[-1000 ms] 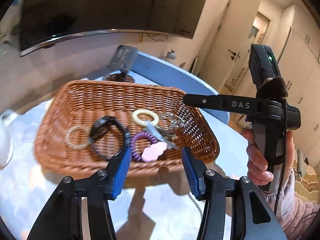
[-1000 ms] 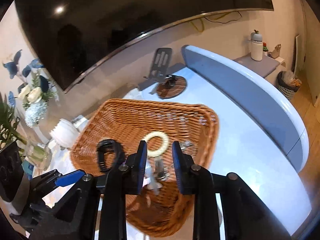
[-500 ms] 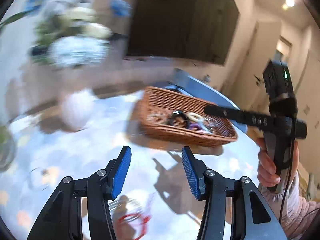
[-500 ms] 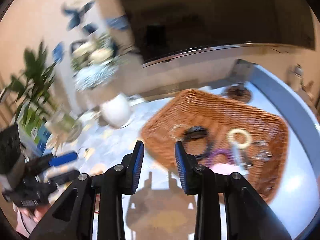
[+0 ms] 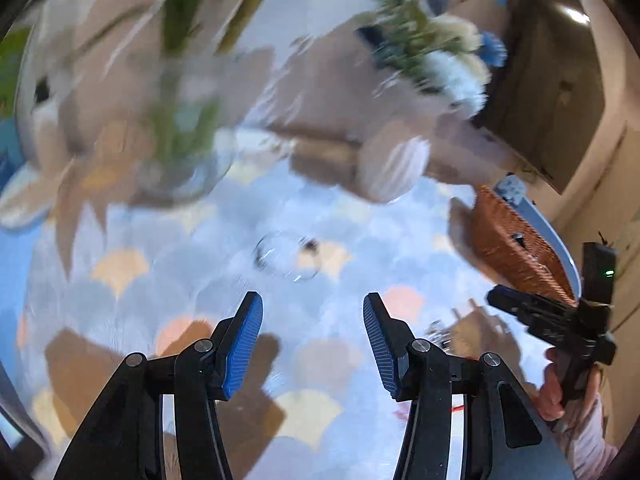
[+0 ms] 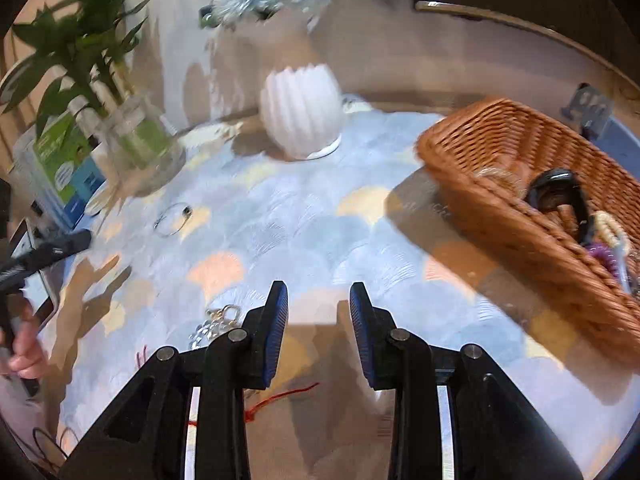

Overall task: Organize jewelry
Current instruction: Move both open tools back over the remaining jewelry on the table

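A brown wicker basket [image 6: 500, 184] at the right holds a black band [image 6: 560, 196], a cream ring [image 6: 608, 224], a purple coil [image 6: 598, 250] and other pieces; it also shows in the left wrist view [image 5: 516, 248]. A thin wire bangle [image 5: 286, 256] lies on the cloth ahead of my open, empty left gripper [image 5: 312, 340]; it also shows in the right wrist view [image 6: 172, 216]. A silver chain [image 6: 214, 322] and a red cord [image 6: 280, 396] lie by my open, empty right gripper [image 6: 318, 336].
A white ribbed vase [image 6: 302, 112] with flowers stands at the back. A glass vase with green stems [image 6: 136, 140] and a green and blue box [image 6: 56, 160] stand at the left. The table carries a scalloped blue and peach cloth [image 6: 280, 220].
Both grippers have swung left, away from the basket, over the cloth. The basket has shifted to the right edge of both views. Both stay open and empty.
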`<state>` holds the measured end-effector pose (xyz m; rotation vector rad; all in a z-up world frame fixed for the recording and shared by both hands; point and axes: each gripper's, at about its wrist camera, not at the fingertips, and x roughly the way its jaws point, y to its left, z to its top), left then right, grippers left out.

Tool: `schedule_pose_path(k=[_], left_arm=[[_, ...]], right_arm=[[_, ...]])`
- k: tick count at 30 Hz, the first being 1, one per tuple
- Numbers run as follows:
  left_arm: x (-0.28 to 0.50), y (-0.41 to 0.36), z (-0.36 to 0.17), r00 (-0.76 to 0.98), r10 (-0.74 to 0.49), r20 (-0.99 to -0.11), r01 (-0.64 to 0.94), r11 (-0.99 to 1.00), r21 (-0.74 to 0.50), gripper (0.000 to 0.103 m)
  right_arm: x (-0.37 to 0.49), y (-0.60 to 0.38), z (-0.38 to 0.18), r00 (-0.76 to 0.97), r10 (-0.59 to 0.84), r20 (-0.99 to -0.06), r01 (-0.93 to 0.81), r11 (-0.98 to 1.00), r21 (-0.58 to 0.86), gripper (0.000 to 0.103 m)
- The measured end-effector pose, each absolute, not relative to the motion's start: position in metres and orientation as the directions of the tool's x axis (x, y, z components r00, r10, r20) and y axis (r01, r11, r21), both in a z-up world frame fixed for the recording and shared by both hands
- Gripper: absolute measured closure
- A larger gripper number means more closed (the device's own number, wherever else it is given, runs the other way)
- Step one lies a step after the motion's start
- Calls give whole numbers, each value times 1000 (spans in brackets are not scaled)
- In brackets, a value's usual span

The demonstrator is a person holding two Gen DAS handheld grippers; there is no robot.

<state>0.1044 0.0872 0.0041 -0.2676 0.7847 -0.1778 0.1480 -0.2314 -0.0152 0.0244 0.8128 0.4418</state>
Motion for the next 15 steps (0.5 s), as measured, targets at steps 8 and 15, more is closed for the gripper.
schedule_pose_path(k=[8, 15], left_arm=[[108, 97, -39, 662, -284, -693, 12, 929, -369, 50], [123, 82, -24, 634, -336, -696, 63, 920, -387, 50]], right_arm=[[144, -224, -22, 596, 361, -717, -395, 910, 130, 68], [126, -223, -13, 592, 382, -709, -435, 893, 117, 68]])
